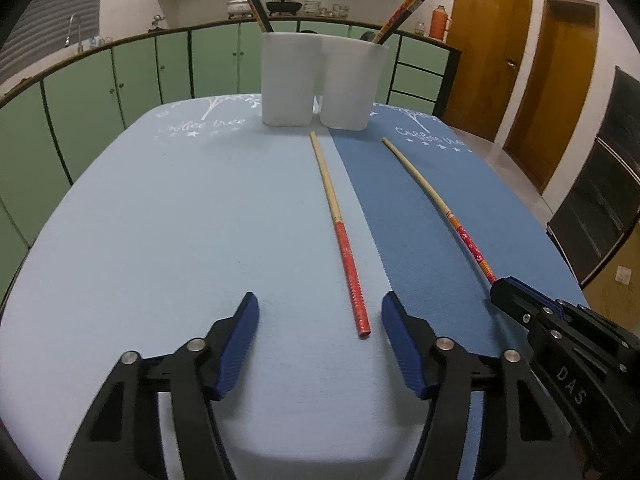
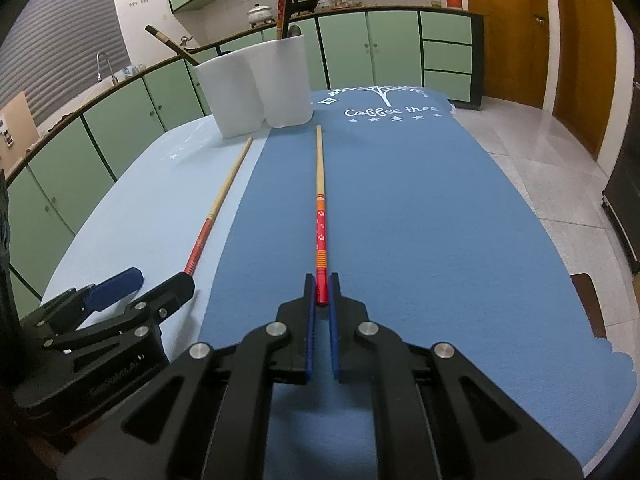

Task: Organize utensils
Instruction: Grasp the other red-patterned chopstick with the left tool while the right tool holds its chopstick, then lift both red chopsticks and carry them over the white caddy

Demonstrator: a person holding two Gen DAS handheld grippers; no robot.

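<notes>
Right claw (image 2: 322, 286) clamped on red end of floral chopstick (image 2: 320, 184), which lies on dark blue mat (image 2: 420, 208), tip toward white holder (image 2: 256, 88). Left claw (image 1: 318, 312) spread wide, straddling red end of second chopstick (image 1: 338, 232) on light blue mat (image 1: 160, 220). Holder at far tabletop edge, chopsticks upright inside.

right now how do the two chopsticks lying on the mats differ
The left chopstick lies free on the light blue mat, between the open left gripper; the right chopstick lies on the dark blue mat, its end clamped by the right gripper. The left's handle is plain red; the right's has flowers and orange bands. Both point toward the white holder.
</notes>
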